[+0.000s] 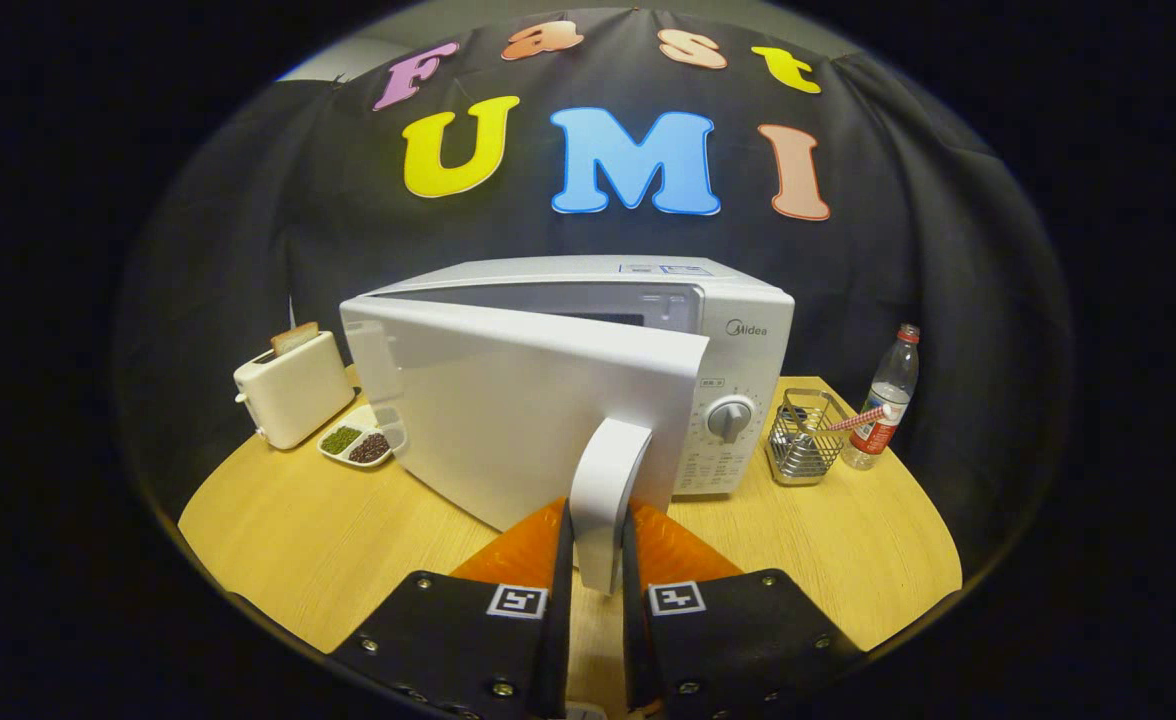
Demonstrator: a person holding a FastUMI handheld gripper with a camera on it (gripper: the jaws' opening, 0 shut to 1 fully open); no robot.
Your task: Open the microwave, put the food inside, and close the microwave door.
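Here the gripper (pixel 598 545) is closed on the door handle (pixel 608 500) of the microwave (pixel 728 330), one finger pressed against each side of the upright white bar. The door (pixel 508 410) stands partly open, swung out toward the fingers, hinged on its left edge; a strip of the oven's interior shows above its top edge. The control panel with its round dial (pixel 730 417) lies just right of the handle. The microwave rests on a round wooden table (pixel 298 540). To its left stand a toaster (pixel 293 388) with a slice of bread (pixel 294 338) in its slot and, just in front of the toaster, a divided dish (pixel 360 442) holding green and dark beans. To the microwave's right sit a wire basket (pixel 806 438) and, beside it, a clear water bottle (pixel 883 412).
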